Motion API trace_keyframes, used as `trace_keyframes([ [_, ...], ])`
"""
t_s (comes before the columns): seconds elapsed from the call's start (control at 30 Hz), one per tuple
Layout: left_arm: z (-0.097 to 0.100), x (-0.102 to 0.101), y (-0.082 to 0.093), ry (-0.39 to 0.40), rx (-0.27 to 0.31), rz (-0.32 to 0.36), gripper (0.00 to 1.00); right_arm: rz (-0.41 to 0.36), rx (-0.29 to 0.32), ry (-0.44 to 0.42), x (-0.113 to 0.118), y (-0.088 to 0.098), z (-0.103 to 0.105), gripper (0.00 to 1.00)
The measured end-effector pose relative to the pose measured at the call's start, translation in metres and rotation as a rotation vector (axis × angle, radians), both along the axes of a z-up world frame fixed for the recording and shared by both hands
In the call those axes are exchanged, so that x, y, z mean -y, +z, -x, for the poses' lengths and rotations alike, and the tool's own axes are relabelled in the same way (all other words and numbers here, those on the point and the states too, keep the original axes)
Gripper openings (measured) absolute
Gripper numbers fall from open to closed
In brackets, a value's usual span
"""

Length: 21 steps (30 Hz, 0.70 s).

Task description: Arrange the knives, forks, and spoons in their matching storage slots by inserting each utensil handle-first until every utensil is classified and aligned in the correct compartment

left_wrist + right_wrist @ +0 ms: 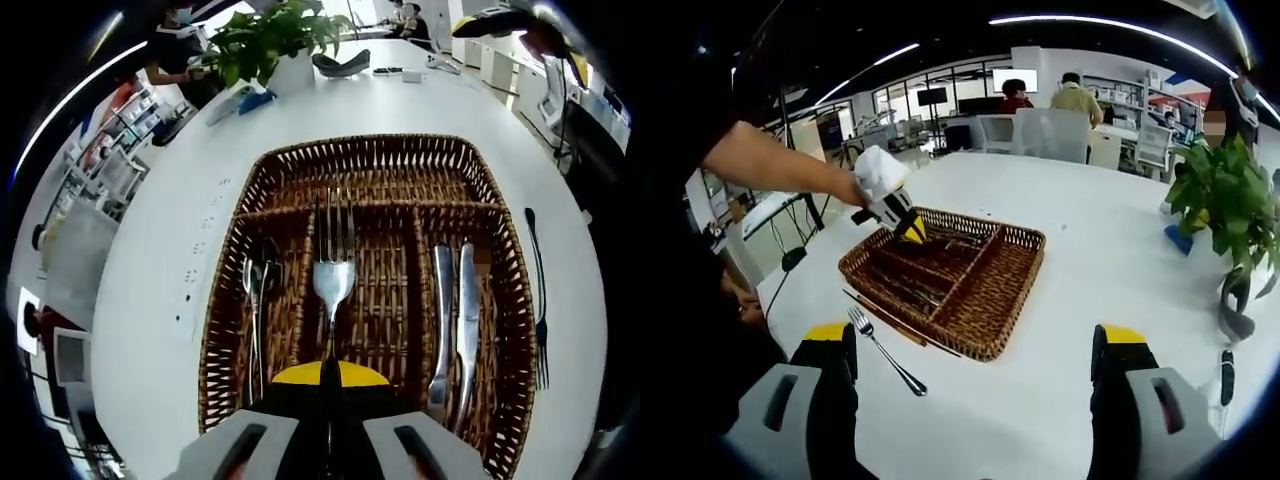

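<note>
The left gripper (328,440) pinches a fork (333,275) by its handle, tines toward twelve o'clock, over the wicker tray's (225,310) middle slot, apparently lining it up. Spoons (256,300) lie at nine, knives (455,320) at three. The right gripper (975,375), spread and empty, hovers near another fork (885,350) at ten o'clock.

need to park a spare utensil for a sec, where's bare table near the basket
Free: the white table between the wicker basket and the plant, and in front of the right gripper. Crowded: the strip by the basket's long side, where a fork lies, and the left gripper over the basket.
</note>
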<state>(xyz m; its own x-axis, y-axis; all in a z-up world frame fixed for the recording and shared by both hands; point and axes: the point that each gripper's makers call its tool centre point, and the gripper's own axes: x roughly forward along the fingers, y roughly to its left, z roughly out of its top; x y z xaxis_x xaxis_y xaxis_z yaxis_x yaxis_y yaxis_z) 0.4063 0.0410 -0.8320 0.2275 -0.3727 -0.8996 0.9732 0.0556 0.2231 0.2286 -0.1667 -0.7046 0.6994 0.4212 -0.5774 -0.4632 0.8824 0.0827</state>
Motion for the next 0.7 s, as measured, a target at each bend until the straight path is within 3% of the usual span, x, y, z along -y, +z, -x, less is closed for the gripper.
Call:
trace_keyframes([
  [0.27, 0.001, 0.002, -0.019, 0.0, -0.014, -0.017, 0.0, 0.014, -0.015, -0.007, 0.005, -0.003, 0.004, 0.99],
  [0.7, -0.005, 0.002, -0.03, 0.021, -0.027, -0.035, 0.0, 0.018, -0.027, -0.024, 0.008, -0.005, 0.007, 0.99],
])
